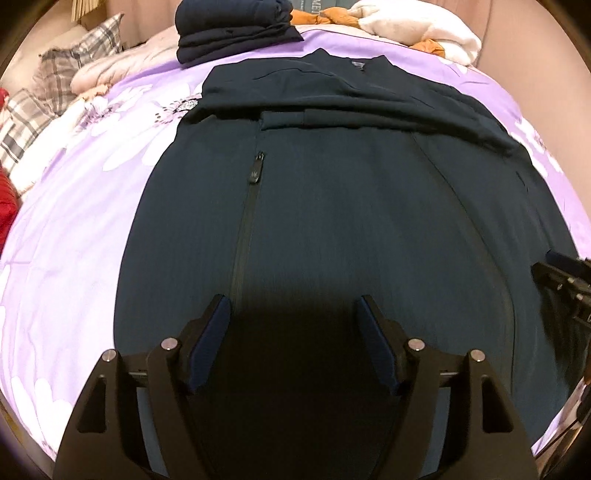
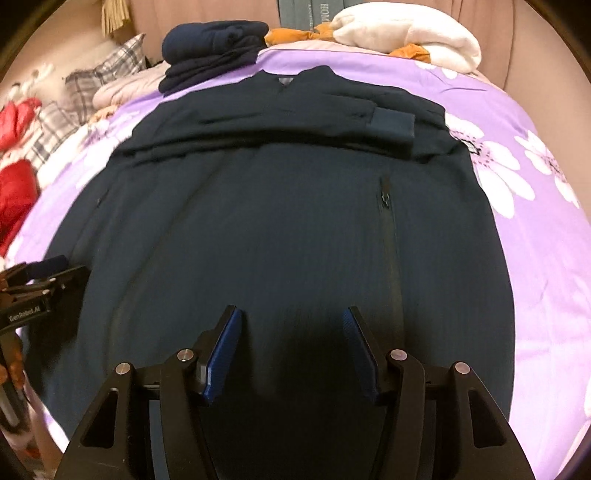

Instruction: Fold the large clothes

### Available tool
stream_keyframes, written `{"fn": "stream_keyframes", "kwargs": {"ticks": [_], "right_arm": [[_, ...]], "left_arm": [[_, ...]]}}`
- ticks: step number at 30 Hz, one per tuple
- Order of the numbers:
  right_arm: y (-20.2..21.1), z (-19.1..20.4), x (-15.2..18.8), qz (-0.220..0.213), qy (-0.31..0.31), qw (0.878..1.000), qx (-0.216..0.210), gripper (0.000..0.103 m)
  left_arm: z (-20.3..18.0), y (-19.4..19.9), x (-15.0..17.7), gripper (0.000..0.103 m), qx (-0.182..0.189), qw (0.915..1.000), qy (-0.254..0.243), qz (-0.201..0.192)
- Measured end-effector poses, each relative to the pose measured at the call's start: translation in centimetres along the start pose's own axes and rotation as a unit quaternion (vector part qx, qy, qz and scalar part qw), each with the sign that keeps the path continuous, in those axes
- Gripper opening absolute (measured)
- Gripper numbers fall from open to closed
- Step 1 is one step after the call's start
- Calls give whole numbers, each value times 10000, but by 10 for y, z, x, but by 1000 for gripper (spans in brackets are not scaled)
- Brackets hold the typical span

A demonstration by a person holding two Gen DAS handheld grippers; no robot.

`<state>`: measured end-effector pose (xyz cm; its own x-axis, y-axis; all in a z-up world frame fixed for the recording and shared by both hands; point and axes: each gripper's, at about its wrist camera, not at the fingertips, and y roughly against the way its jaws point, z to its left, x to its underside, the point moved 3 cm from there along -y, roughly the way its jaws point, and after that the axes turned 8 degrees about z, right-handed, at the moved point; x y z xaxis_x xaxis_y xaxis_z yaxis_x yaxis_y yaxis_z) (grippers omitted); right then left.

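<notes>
A large dark navy jacket (image 1: 332, 206) lies flat on the purple flowered bedspread (image 1: 74, 229), collar at the far end, both sleeves folded across its chest. A pocket zip (image 1: 254, 168) runs down its left side. My left gripper (image 1: 293, 301) hovers above the jacket's near part, open, nothing between its blue pads. In the right wrist view the same jacket (image 2: 288, 221) fills the middle, with a sleeve cuff (image 2: 391, 125) lying on the chest. My right gripper (image 2: 291, 312) is open over the lower part, empty. Each gripper shows at the edge of the other's view.
A stack of folded dark clothes (image 1: 232, 33) sits beyond the collar. White and orange bedding (image 1: 417, 33) lies at the far right, plaid pillows (image 1: 55, 92) and a red item (image 2: 14, 173) at the left. A pink padded headboard (image 2: 517, 44) backs the bed.
</notes>
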<state>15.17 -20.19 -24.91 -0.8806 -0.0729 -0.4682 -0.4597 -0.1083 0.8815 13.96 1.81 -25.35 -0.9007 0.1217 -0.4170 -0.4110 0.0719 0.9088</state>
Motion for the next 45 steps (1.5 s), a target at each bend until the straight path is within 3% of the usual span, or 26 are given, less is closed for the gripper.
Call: {"fn": "stream_keyframes", "kwargs": {"ticks": [22, 32, 38, 40, 45], "right_arm": [[37, -10, 74, 31, -290, 9991, -307, 57], [68, -58, 82, -501, -1217, 9882, -790, 63], [62, -82, 87, -424, -1641, 9823, -795, 69], [62, -85, 89, -427, -1738, 9797, -900, 69], [66, -98, 96, -458, -2051, 9725, -1006, 69]], "left_arm": [[7, 39, 68, 77, 86, 10000, 11, -35], [63, 57, 80, 77, -200, 9962, 822, -216], [89, 49, 82, 77, 343, 9892, 1424, -31], [97, 44, 85, 77, 861, 9814, 1712, 80], [114, 47, 91, 78, 1680, 9623, 2138, 42]]}}
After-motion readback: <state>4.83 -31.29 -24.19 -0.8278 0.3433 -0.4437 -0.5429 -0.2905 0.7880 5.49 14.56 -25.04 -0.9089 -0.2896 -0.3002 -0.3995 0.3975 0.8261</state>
